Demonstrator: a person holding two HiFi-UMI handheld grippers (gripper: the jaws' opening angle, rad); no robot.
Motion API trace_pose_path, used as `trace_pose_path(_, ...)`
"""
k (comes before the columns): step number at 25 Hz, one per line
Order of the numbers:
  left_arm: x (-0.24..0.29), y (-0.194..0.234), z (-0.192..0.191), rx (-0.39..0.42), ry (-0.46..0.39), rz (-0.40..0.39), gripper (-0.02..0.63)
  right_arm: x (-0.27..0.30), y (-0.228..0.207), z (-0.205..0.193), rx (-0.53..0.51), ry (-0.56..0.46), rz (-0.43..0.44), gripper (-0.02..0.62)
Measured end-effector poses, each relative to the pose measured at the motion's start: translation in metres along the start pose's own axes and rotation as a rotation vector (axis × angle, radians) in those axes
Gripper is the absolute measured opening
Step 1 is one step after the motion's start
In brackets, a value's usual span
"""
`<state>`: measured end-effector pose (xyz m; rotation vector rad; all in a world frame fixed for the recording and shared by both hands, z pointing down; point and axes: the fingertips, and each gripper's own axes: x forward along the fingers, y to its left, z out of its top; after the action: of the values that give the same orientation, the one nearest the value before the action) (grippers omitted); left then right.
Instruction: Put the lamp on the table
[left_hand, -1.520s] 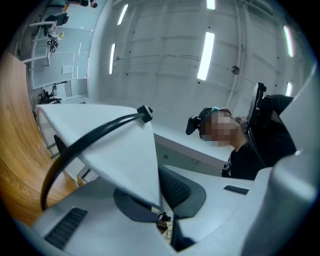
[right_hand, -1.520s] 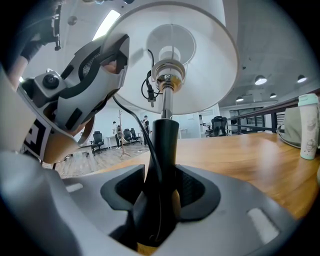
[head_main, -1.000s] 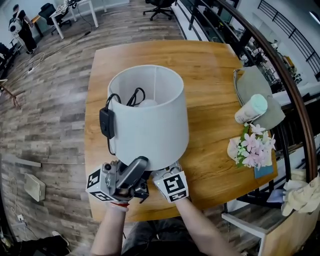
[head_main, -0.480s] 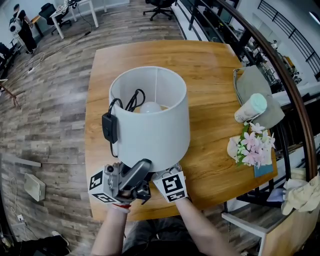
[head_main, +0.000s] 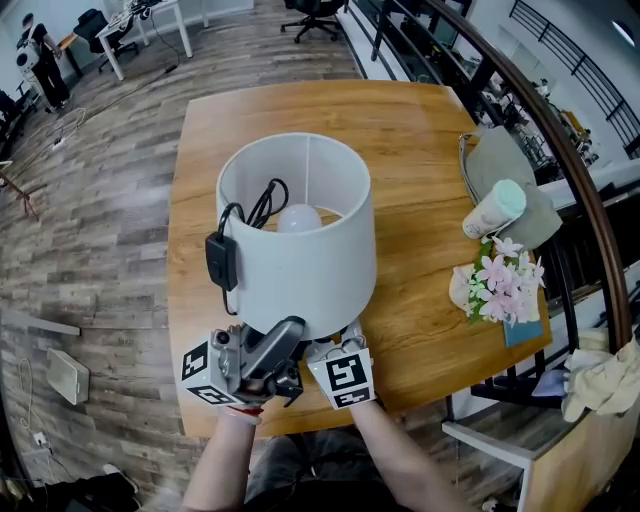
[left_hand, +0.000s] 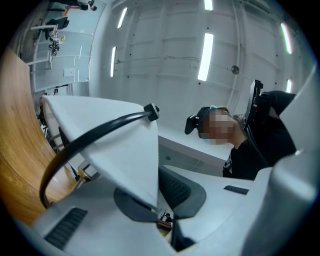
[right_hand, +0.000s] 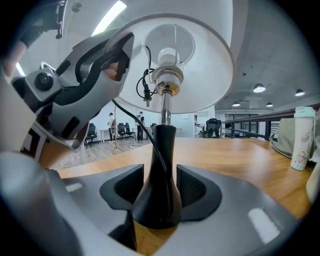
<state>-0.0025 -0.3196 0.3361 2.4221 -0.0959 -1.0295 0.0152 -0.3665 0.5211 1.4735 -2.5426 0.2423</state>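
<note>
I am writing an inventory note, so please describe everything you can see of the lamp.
The lamp is upright at the near edge of the wooden table. Its white drum shade looks like fabric; a white bulb shows inside. A black cord with a switch box hangs over the rim. The right gripper holds the black base between its fingers; the left gripper pinches the shade's lower edge.

Hidden under shade (head_main: 300, 255) in head view: lamp base (right_hand: 159, 200), stem, right gripper (right_hand: 159, 186) tips | covered by forearms: table (head_main: 420, 140) near edge | cut by right picture edge: cloth (head_main: 600, 385) | cropped at top of right gripper view: shade | too small to detail: person (head_main: 47, 60) beyond far-left corner | cannot tell whether lamp base touches table
</note>
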Motion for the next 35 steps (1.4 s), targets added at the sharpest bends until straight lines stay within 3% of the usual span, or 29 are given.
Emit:
trace_pose_path(11,0.004,-0.008,-0.023,0.047,0.063,0.017,0.009,-0.022,-0.002,-0.005,-0.010,0.032,-0.043,0.207)
trace_pose_path(18,-0.006,-0.012,-0.024,0.031,0.031,0.019,0.009,-0.035,0.000,-0.011,-0.028,0.056,-0.061,0.155)
trace_pose_path(23,-0.012,-0.017,-0.028,0.028,0.036,0.024,0.021,-0.047,0.004,-0.001,-0.021,0.053,-0.081,0.153)
trace_pose_path(32,-0.017,-0.026,-0.040,0.021,0.067,0.037,0.035,-0.071,0.009,0.017,-0.021,0.011,-0.138,0.025)
trace_pose_path(35,-0.020,-0.028,-0.045,0.013,0.076,0.046,0.040,-0.077,0.009,0.017,-0.017,0.008,-0.154,0.011)
